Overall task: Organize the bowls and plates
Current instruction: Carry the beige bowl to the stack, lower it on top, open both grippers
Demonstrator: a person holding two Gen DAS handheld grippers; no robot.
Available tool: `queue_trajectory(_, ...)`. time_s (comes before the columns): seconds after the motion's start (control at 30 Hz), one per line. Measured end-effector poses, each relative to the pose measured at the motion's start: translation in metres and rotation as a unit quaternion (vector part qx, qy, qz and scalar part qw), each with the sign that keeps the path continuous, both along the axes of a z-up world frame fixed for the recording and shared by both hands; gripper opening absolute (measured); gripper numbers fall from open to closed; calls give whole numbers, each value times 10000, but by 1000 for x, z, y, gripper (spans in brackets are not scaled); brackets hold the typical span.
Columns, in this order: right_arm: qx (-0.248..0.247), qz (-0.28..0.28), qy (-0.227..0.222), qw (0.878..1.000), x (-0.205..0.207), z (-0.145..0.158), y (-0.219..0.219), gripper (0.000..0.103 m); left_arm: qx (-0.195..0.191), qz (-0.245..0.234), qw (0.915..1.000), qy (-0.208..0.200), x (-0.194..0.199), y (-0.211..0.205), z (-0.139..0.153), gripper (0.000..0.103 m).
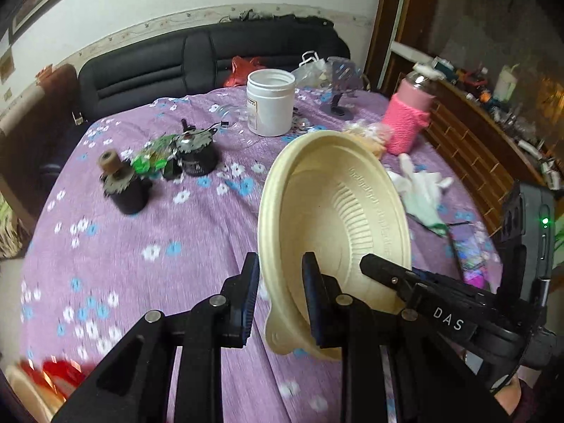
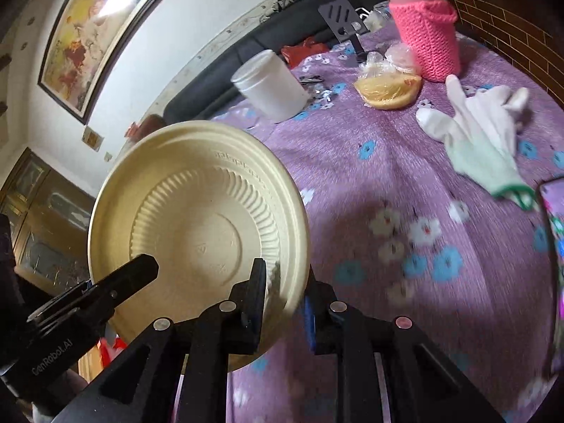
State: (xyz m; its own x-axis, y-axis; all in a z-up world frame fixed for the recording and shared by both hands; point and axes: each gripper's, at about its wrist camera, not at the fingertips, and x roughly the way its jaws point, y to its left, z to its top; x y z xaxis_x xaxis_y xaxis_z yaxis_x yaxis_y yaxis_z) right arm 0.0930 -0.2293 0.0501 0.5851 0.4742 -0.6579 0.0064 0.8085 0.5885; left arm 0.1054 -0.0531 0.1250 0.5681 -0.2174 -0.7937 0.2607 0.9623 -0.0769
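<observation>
A cream disposable bowl [image 1: 338, 218] with a ribbed inside is held tilted above the purple flowered tablecloth [image 1: 169, 246]. My left gripper [image 1: 280, 299] straddles its left rim, one finger outside and one inside. In the right wrist view the same bowl [image 2: 197, 225] shows its inside, and my right gripper [image 2: 285, 303] straddles its right rim. Each gripper's fingers appear in the other's view. Both look closed on the rim.
On the cloth: a white jar [image 1: 270, 102], two black cylinders with gear-like tops [image 1: 123, 183], green wrappers [image 1: 151, 157], a pink knitted bottle [image 1: 410, 116], a white glove [image 2: 483, 137], a bagged yellow dish [image 2: 387, 90], a phone [image 2: 555, 222]. A dark sofa [image 1: 197, 60] stands behind.
</observation>
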Motion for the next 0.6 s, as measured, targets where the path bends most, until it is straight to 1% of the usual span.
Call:
queue_trajectory(0.23, -68, 262, -194, 9994, -68, 8, 19, 20, -163, 100, 9994, -286, -76, 25, 9, 24)
queue_trajectory(0.37, -49, 407, -290, 9987, -103, 12, 38, 20, -75, 194, 9982, -554, -114, 40, 15, 24)
queue_trajectory(0.43, -46, 482, -354, 9982, -117, 16, 46, 20, -60, 259, 9975, -649, -128, 47, 17, 24)
queue_trajectory(0.6, -185, 640, -579, 9961, -142, 24, 70, 20, 20, 464, 9944, -948, -162, 66, 23, 24)
